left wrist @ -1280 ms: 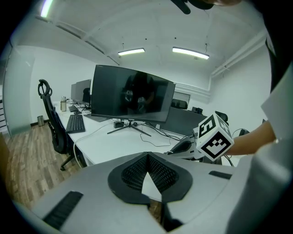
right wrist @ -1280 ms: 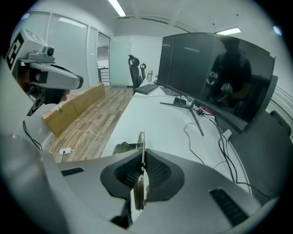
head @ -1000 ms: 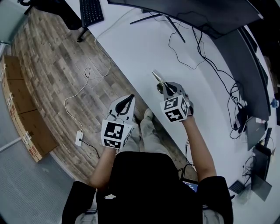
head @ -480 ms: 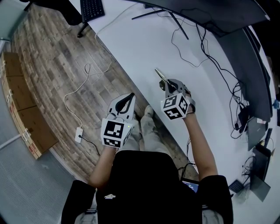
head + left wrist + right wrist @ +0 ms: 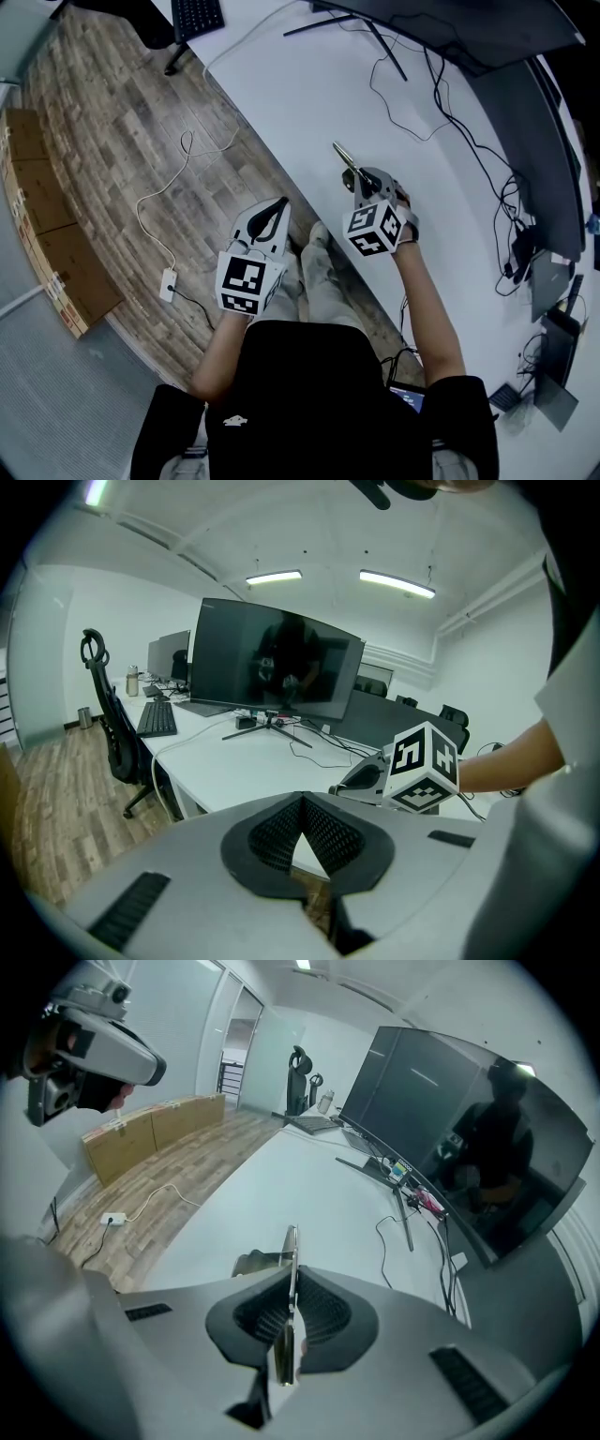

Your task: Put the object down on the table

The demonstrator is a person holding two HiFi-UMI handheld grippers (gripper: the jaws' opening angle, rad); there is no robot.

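Observation:
My right gripper (image 5: pixel 359 180) is over the near edge of the white table (image 5: pixel 309 84), shut on a thin flat metal tool (image 5: pixel 343 159) that points forward past the jaws. In the right gripper view the tool (image 5: pixel 292 1246) stands edge-on between the ribbed pads (image 5: pixel 319 1312), its tip above the bare tabletop (image 5: pixel 281 1180). To the left, off the table and over the person's lap, my left gripper (image 5: pixel 275 214) is shut with nothing in it. From the left gripper view, its jaws (image 5: pixel 301 801) meet at the tips, and the right gripper's marker cube (image 5: pixel 422 766) shows beyond.
A curved monitor (image 5: pixel 450 28) on a stand lines the table's far side, with black cables (image 5: pixel 403 103) trailing in front. A keyboard (image 5: pixel 195 21) lies far left. Electronics (image 5: pixel 553 309) crowd the right end. Cardboard boxes (image 5: pixel 47 234) and a power strip (image 5: pixel 170 296) sit on the wood floor.
The right gripper has shifted slightly farther over the table with the metal tool still in it. The left gripper has stayed where it was.

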